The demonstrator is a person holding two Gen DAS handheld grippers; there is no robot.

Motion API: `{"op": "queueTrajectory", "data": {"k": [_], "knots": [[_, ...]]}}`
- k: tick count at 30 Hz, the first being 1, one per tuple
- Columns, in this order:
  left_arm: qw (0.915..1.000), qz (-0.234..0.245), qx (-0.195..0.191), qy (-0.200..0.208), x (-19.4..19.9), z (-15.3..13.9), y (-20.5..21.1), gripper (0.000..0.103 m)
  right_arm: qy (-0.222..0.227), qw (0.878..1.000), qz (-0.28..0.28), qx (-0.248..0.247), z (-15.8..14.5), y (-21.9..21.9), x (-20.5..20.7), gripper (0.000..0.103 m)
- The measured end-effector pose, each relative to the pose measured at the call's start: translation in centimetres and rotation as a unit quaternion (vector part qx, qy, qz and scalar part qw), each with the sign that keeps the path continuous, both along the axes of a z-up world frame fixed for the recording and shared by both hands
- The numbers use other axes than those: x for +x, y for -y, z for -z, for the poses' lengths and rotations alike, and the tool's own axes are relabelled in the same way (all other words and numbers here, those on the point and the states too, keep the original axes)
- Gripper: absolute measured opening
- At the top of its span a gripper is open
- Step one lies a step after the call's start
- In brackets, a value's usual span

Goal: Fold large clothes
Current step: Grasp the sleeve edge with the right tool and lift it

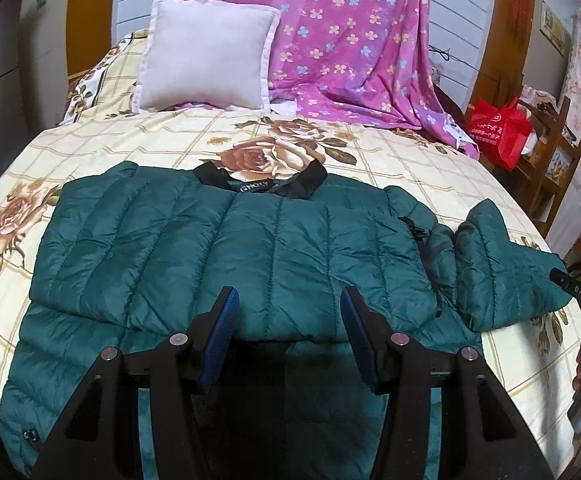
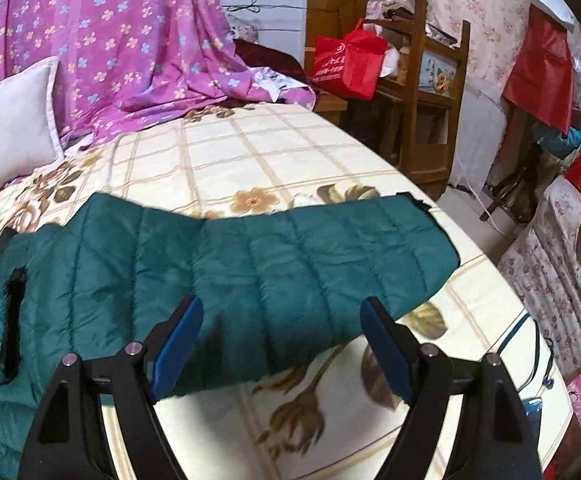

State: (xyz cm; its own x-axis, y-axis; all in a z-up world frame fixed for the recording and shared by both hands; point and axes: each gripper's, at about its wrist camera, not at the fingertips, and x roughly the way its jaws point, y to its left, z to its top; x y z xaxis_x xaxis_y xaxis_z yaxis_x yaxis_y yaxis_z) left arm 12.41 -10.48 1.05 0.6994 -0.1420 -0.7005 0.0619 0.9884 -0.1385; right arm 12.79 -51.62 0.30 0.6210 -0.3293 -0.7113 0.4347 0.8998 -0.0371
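Note:
A dark green quilted puffer jacket (image 1: 230, 248) lies flat on the bed, its black collar (image 1: 258, 182) toward the pillow. Its left sleeve is folded across the body. Its right sleeve (image 2: 290, 256) stretches out toward the bed's right edge. My left gripper (image 1: 286, 308) is open and empty, just above the jacket's lower body. My right gripper (image 2: 282, 320) is open and empty, over the near edge of the right sleeve. The right gripper's tip also shows in the left wrist view (image 1: 578, 290) beside the sleeve's cuff.
The bed has a cream floral checked cover (image 2: 274, 148). A white pillow (image 1: 206, 60) and a purple flowered sheet (image 1: 350, 48) sit at the head. A red bag (image 2: 348, 62), wooden shelves (image 2: 430, 92) and draped furniture stand to the bed's right.

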Motion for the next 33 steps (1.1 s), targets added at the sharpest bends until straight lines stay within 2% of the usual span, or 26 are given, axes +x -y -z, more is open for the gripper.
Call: {"op": "queueTrajectory", "data": {"k": [7, 12, 16, 19, 24, 26, 28, 30, 33], "knots": [[1.0, -0.007, 0.003, -0.005, 0.7, 0.6, -0.8, 0.034, 0.008, 0.999, 0.044, 0.01, 0.7, 5.2, 0.9, 0.084], [0.9998, -0.008, 0.0, -0.016, 0.9, 1.4, -1.3, 0.034, 0.02, 0.993, 0.104, 0.045, 1.4, 10.5, 1.3, 0.084], [0.9999, -0.015, -0.003, -0.003, 0.8, 1.4, -1.7, 0.034, 0.013, 0.989, 0.141, 0.036, 2.1, 13.7, 1.9, 0.084], [0.9997, -0.02, -0.012, -0.003, 1.1, 1.4, -2.1, 0.034, 0.006, 0.987, 0.149, 0.053, 3.1, 15.3, 2.6, 0.084], [0.9996, -0.026, -0.008, 0.0, 1.0, 1.2, -2.7, 0.034, -0.02, 0.984, 0.151, 0.093, 5.6, 16.6, 3.4, 0.083], [0.9996, -0.029, -0.007, -0.002, 1.0, 1.3, -2.9, 0.034, -0.012, 0.983, 0.155, 0.092, 5.9, 16.7, 3.0, 0.072], [0.9994, -0.032, -0.008, -0.006, 0.9, 1.3, -3.3, 0.034, -0.003, 0.984, 0.143, 0.102, 5.9, 16.7, 2.6, 0.04], [0.9993, -0.035, -0.01, -0.009, 0.7, 1.1, -3.8, 0.034, 0.004, 0.984, 0.124, 0.126, 5.5, 16.6, 2.4, 0.023], [0.9992, -0.038, -0.009, -0.001, 0.1, 0.5, -4.5, 0.034, 0.031, 0.985, 0.111, 0.127, 3.4, 15.5, 1.4, 0.017]]}}
